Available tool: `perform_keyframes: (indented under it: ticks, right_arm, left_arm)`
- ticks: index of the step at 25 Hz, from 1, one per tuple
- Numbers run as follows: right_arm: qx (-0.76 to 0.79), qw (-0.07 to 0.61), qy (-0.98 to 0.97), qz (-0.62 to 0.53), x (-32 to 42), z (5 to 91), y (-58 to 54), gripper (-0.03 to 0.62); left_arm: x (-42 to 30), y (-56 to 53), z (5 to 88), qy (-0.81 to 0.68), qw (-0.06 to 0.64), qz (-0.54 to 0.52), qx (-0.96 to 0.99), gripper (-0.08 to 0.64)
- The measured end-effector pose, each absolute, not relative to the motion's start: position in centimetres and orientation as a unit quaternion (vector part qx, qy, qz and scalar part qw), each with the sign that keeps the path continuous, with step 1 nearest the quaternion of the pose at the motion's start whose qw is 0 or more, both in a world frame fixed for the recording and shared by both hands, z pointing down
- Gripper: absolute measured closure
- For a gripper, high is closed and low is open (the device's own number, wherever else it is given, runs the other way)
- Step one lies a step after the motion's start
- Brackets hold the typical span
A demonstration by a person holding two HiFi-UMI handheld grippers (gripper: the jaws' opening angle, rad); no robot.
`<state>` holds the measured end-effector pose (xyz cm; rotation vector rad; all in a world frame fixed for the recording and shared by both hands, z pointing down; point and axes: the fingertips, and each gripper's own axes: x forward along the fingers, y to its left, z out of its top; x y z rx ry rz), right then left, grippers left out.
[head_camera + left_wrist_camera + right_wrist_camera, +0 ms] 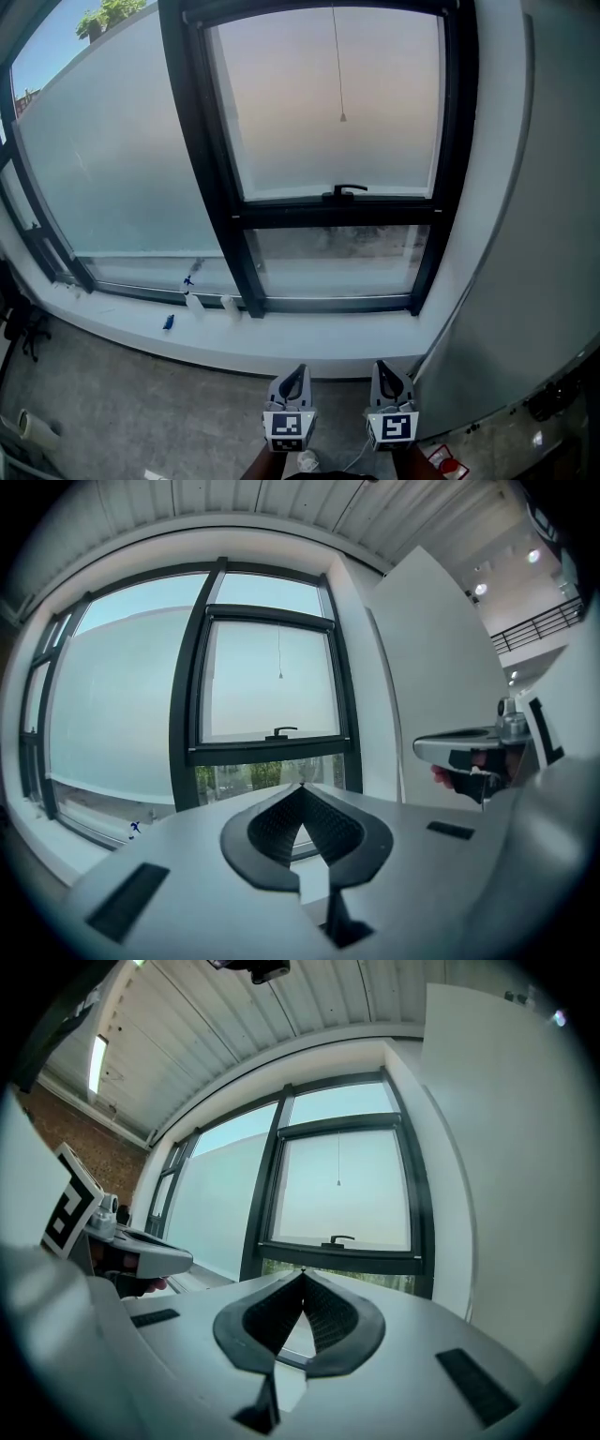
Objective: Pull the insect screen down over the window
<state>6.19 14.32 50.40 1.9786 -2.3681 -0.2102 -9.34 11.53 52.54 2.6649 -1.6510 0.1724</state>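
The window [328,212] has a black frame, a hazy upper pane and a black handle [345,191] on its lower rail. A thin cord [337,66] hangs from the frame's top at 12 o'clock and ends in a small bead halfway down the pane. Through the haze I cannot tell whether the screen covers the glass.

The left gripper [298,369] and right gripper [382,366] sit side by side at 6 o'clock, low in the head view. Both point toward the window. Each has its jaws pressed together with nothing between them. The cord hangs at 12 o'clock from them, well apart from both.

On the sill [309,342], at 10 o'clock from the left gripper, stand two small white bottles [194,302]. Their contents cannot be made out.
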Motion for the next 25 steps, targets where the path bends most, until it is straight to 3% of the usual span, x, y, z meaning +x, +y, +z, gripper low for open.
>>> perform_keyframes:
  ticks: [13, 25]
  right_arm:
    - [0.638, 0.025, -0.768, -0.045, 5.6, 50.6, 11.8, 0.591]
    - [0.655, 0.027, -0.754, -0.042, 2.9, 50.7, 7.8, 0.591]
  left_arm:
    - [-10.1, 8.6, 52.5, -0.526, 0.061, 0.037, 0.847, 0.558]
    - [-12.6, 4.3, 53.3, -0.508, 0.05, 0.05, 0.858, 0.558]
